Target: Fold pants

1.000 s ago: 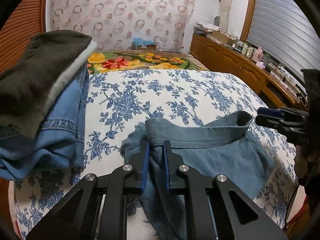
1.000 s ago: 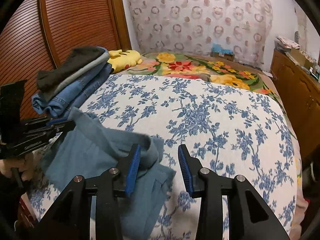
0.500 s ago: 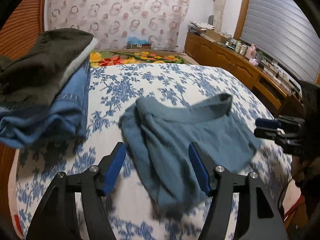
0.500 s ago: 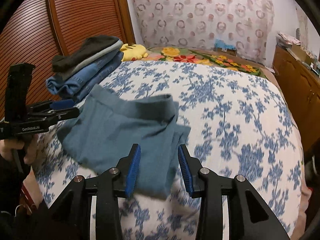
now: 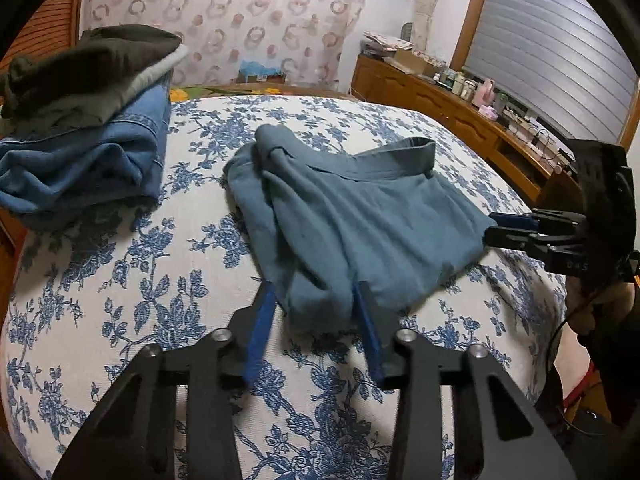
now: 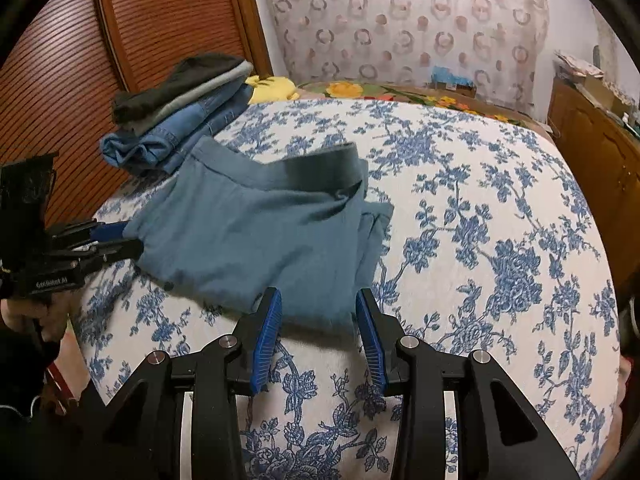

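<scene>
The teal-blue pants (image 5: 352,220) lie roughly folded on the floral bedspread (image 5: 168,280), waistband at the far side. They also show in the right wrist view (image 6: 256,236). My left gripper (image 5: 314,300) is open, its blue pads either side of the near fabric edge. My right gripper (image 6: 318,304) is open with the near edge of the pants between its pads. Each gripper shows in the other's view, the right one (image 5: 500,228) and the left one (image 6: 120,238), at opposite corners of the pants.
A stack of folded jeans and dark garments (image 5: 88,128) lies at the left of the bed, also in the right wrist view (image 6: 176,112). A wooden slatted door (image 6: 140,28) stands behind it. A wooden cabinet (image 5: 460,108) with small items runs along the right wall.
My left gripper opened and let go of the pants, then both grippers drew back toward the near edge. The pants dropped and now lie flat on the bed.
</scene>
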A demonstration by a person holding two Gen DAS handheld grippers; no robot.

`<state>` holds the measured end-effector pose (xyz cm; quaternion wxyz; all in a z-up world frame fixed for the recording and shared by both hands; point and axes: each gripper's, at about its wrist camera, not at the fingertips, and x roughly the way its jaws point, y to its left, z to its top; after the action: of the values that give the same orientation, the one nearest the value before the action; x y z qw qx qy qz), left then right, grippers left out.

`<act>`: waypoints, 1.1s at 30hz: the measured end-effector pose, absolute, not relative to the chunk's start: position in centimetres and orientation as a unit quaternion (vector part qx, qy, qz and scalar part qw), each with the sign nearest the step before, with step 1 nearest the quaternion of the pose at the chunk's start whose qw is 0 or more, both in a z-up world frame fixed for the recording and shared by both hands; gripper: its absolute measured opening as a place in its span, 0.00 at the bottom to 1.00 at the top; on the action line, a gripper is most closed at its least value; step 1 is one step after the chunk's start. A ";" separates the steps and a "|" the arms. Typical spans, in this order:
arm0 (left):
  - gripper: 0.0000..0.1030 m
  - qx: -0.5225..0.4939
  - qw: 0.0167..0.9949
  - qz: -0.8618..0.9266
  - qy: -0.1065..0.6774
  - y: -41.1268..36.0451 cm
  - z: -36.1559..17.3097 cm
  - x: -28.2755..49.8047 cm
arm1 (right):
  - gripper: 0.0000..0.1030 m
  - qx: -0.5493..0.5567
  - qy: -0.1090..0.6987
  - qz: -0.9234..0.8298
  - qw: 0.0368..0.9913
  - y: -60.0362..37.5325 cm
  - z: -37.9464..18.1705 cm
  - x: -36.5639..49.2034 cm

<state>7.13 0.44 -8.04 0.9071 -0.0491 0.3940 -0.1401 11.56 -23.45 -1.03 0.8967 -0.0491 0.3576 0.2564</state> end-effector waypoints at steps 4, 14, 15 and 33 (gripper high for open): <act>0.29 -0.036 0.907 -0.143 0.394 -0.2 -8.0 7.2 | 0.28 -0.046 0.362 0.257 0.895 -23.7 -1.2 12.1; 0.11 -0.040 0.910 -0.151 0.383 -0.6 -6.7 5.3 | 0.04 -0.056 0.356 0.273 0.892 -23.9 -0.3 10.1; 0.11 -0.039 0.911 -0.153 0.382 -0.6 -6.5 4.8 | 0.04 -0.057 0.357 0.275 0.891 -24.0 -0.2 9.5; 0.10 -0.023 0.902 -0.161 0.400 -1.0 -7.6 -1.1 | 0.02 -0.045 0.370 0.288 0.882 -26.3 -0.7 2.5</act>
<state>-1.07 -1.00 -7.61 0.9019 -0.0231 0.4003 -0.1607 2.49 -26.32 -0.73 0.8821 -0.0453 0.3702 0.2877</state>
